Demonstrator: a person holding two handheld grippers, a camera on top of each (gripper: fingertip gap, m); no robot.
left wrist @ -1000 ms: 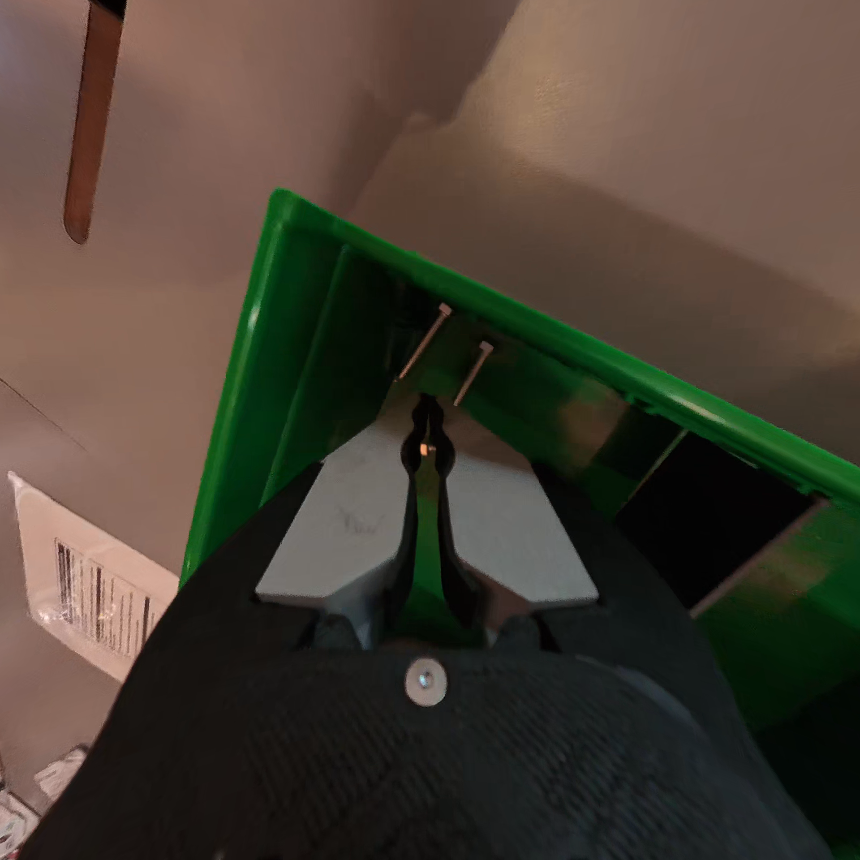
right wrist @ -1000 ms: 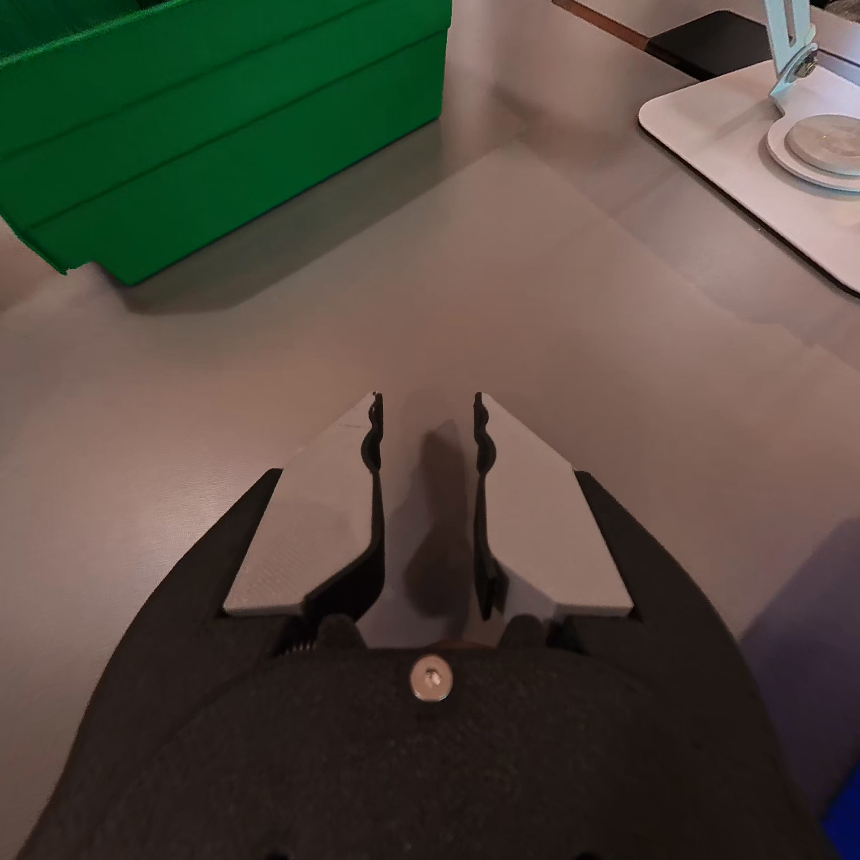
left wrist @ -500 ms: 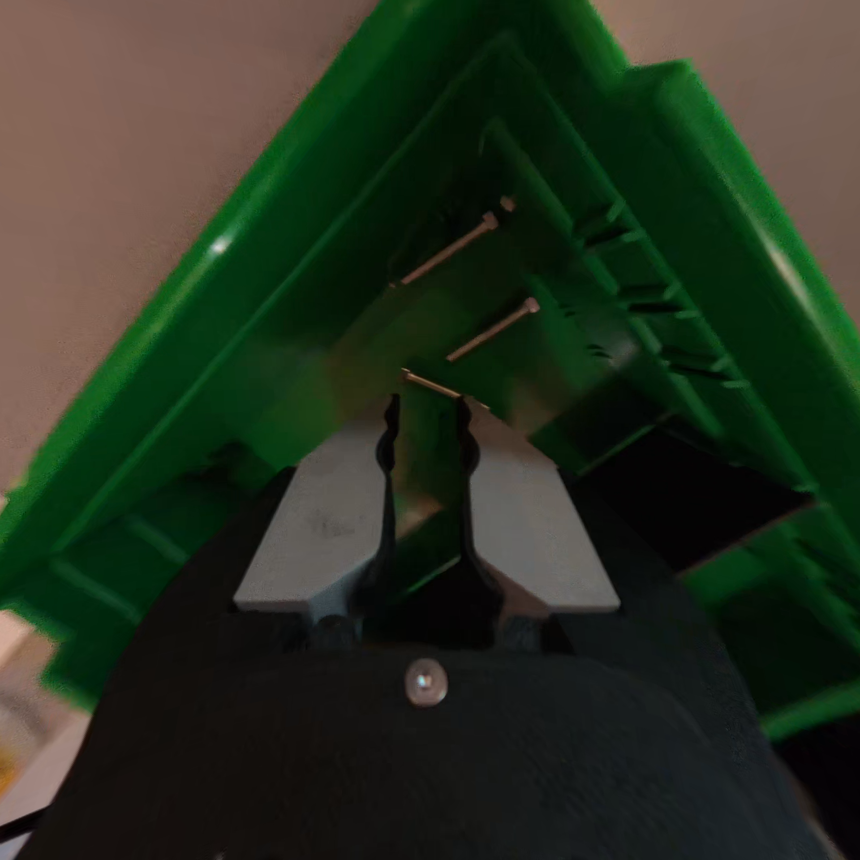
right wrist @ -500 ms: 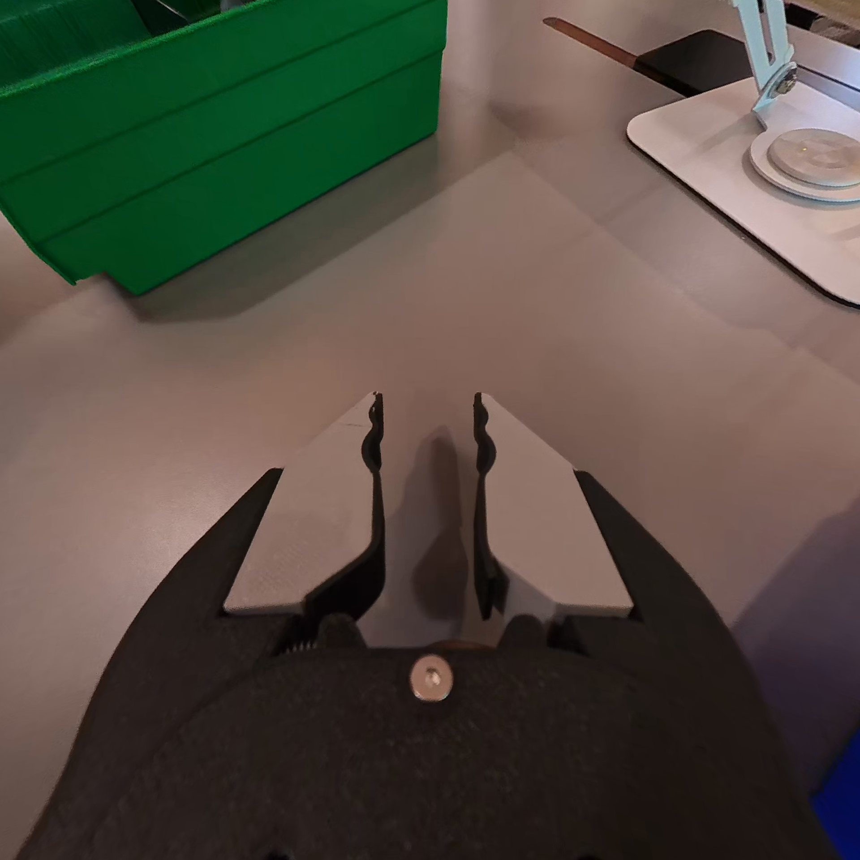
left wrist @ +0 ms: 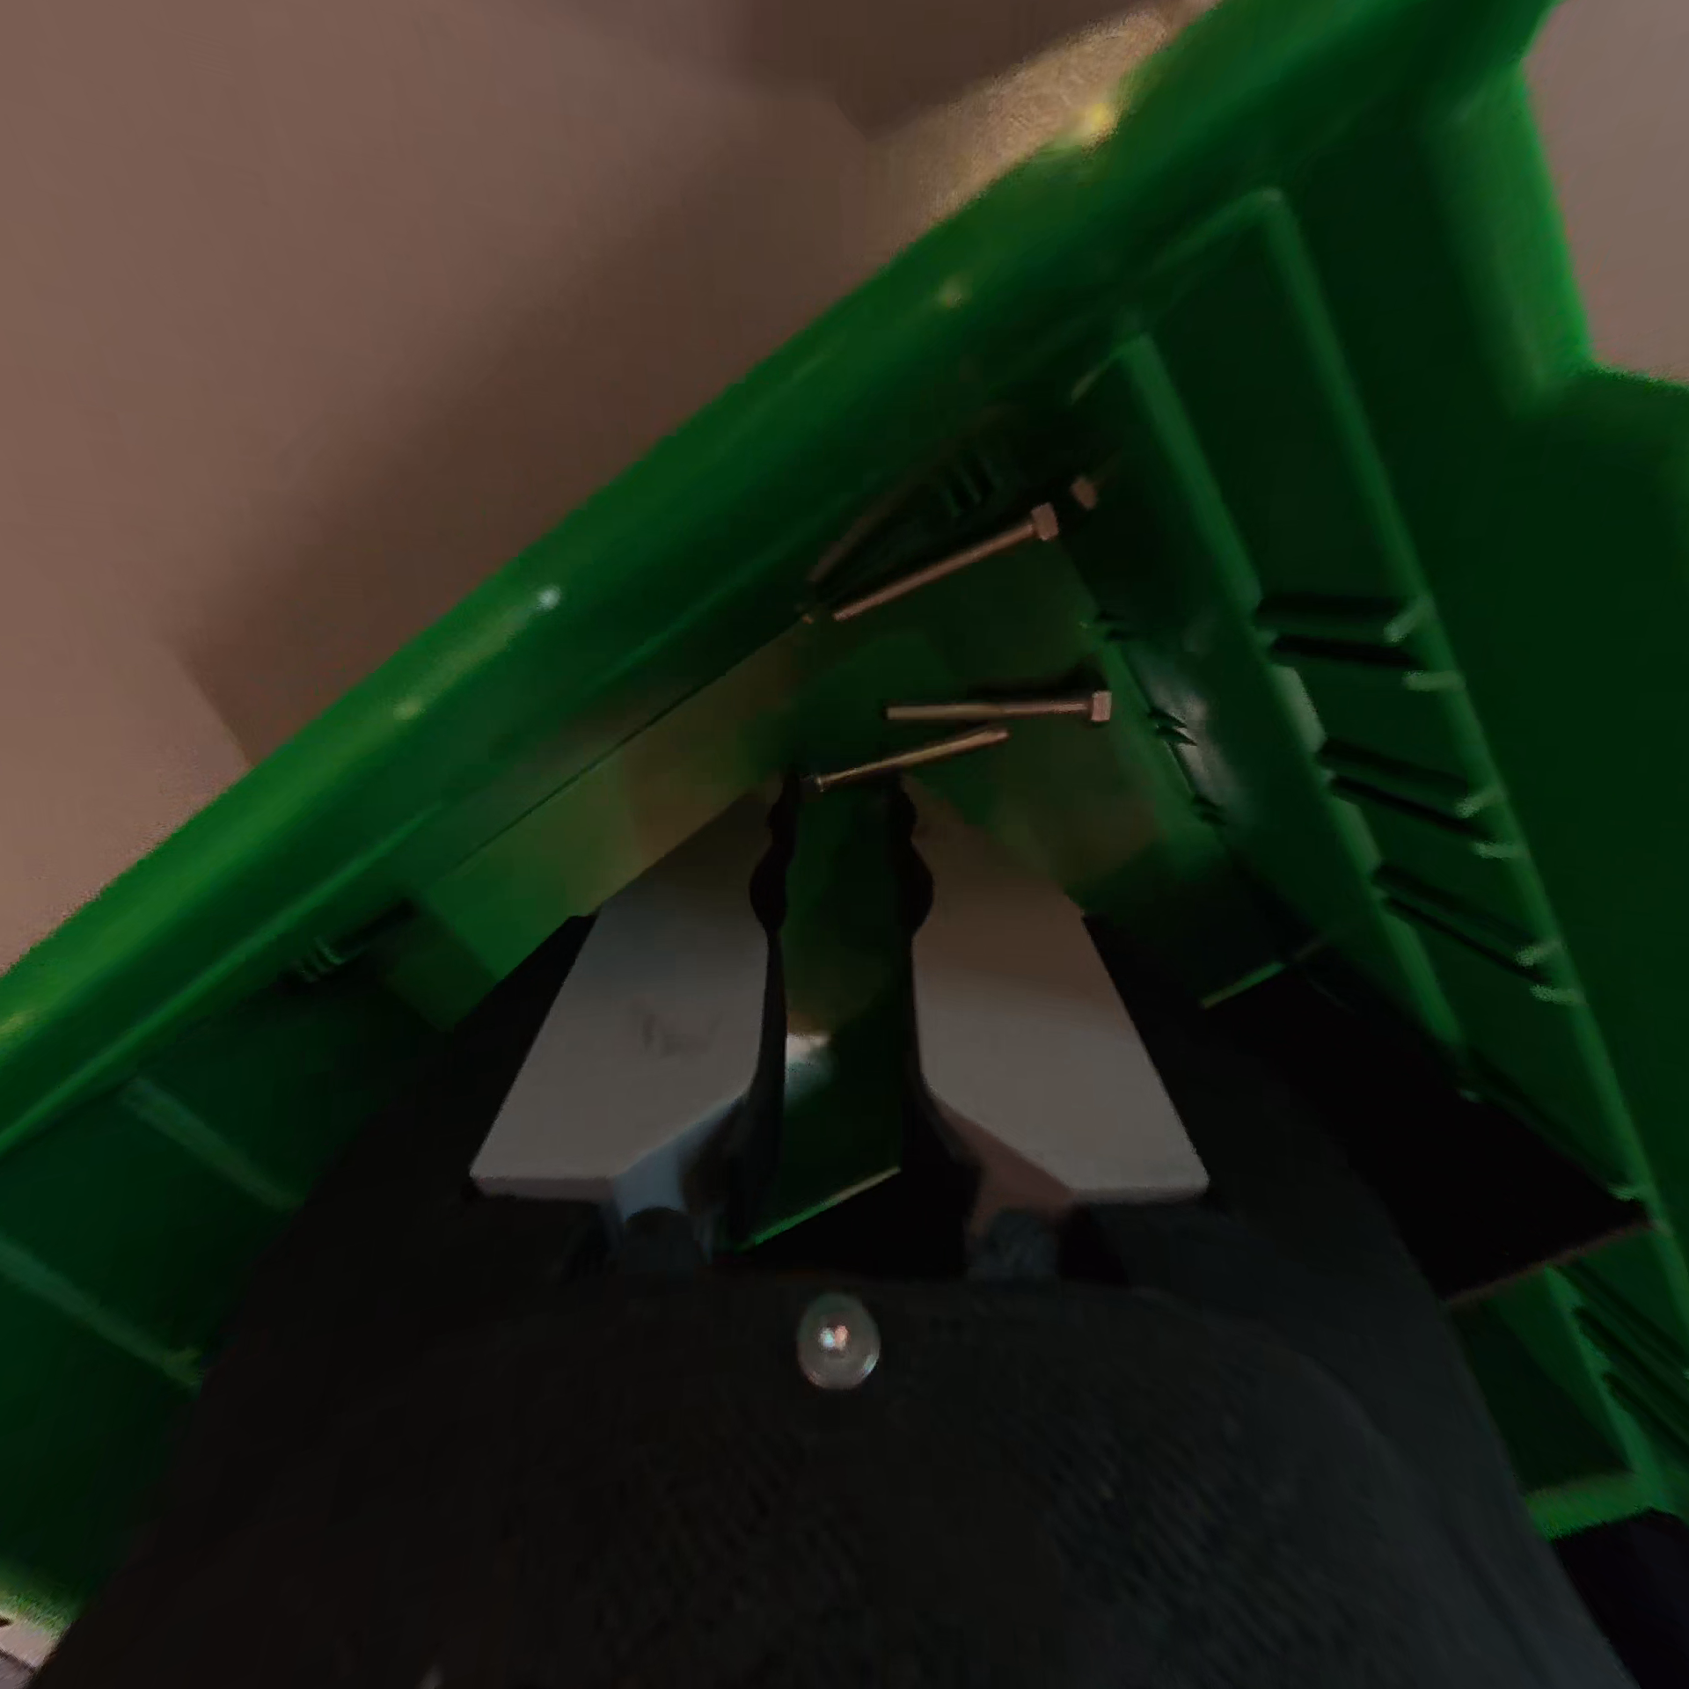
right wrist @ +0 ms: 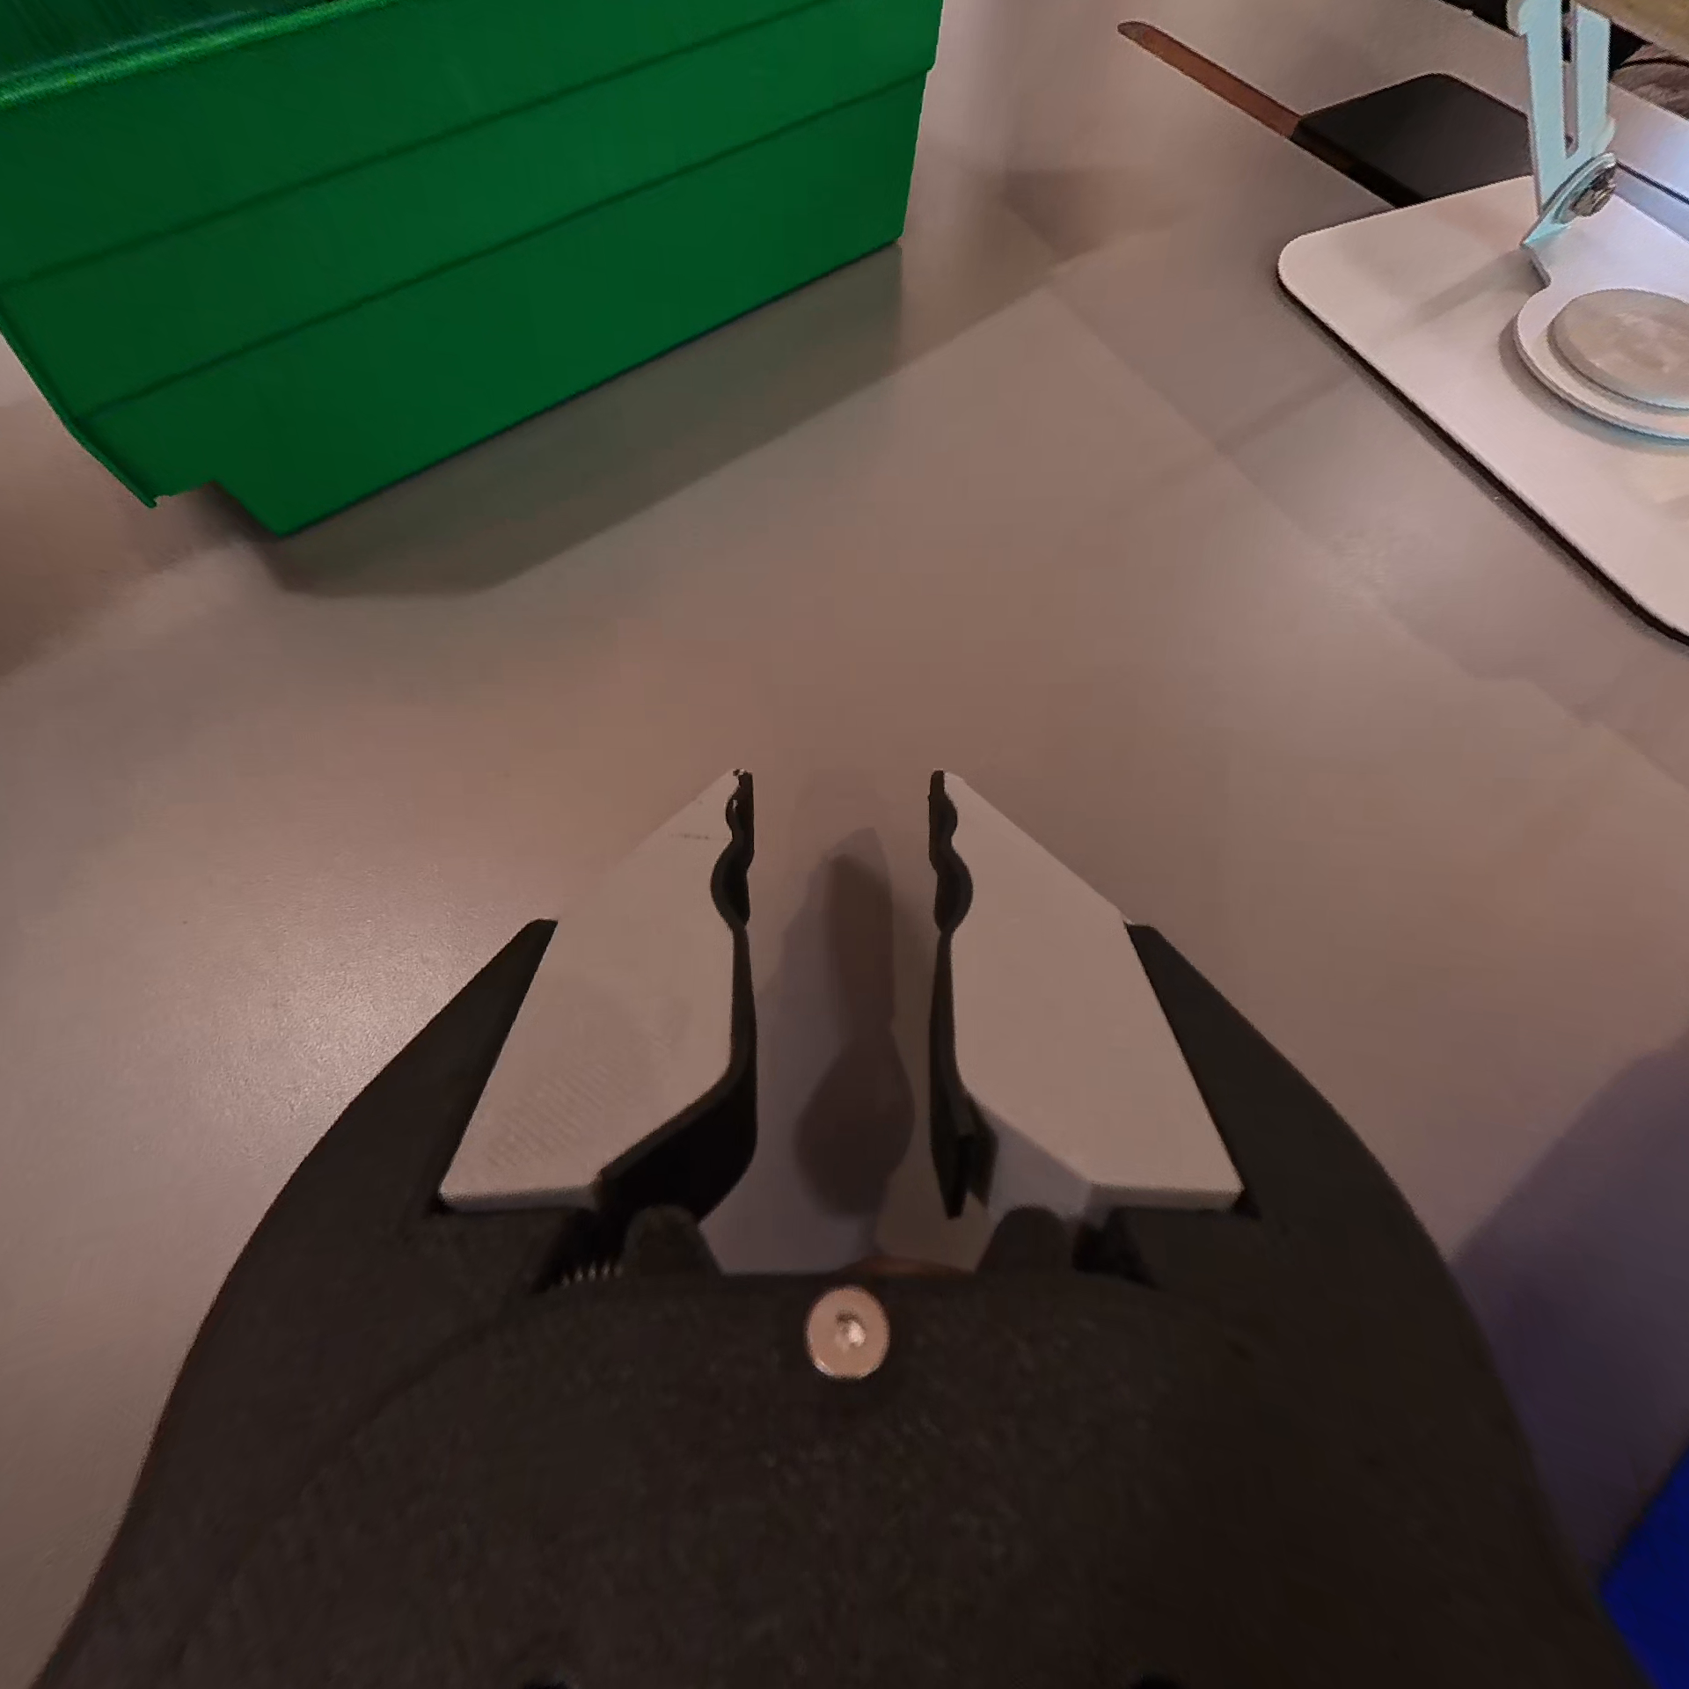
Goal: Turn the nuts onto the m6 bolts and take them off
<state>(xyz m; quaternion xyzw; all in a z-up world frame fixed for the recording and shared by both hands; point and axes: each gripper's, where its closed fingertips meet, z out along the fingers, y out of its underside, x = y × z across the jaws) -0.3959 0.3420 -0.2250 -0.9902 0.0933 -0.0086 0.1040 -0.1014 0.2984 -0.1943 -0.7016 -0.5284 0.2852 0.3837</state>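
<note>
In the left wrist view my left gripper (left wrist: 845, 795) is open inside a green bin (left wrist: 640, 585). Three long thin bolts lie on the bin floor. One bolt (left wrist: 909, 755) lies just beyond my fingertips, loose. A second bolt (left wrist: 1001, 709) lies just past it and a third bolt (left wrist: 941, 565) lies farther off near the bin wall. No nut shows clearly. In the right wrist view my right gripper (right wrist: 841, 795) is open and empty, a little above the grey table, and the green bin (right wrist: 475, 247) stands to its far left.
A white flat base (right wrist: 1426, 366) with a light blue stand and a round disc sits at the far right of the table. A brown strip (right wrist: 1206, 73) and a dark flat object (right wrist: 1426, 128) lie behind it. A blue thing (right wrist: 1654, 1590) shows at the bottom right edge. About 30 centimeters separates my left fingertips from my right. The blue thing (right wrist: 1654, 1590) lies some 20 centimeters from my right tips, 45 centimeters from my left tips.
My left gripper has opened and let go of a bolt, which now lies on the bin floor by the fingertips, and has turned inside the bin. The right gripper has shifted slightly.
</note>
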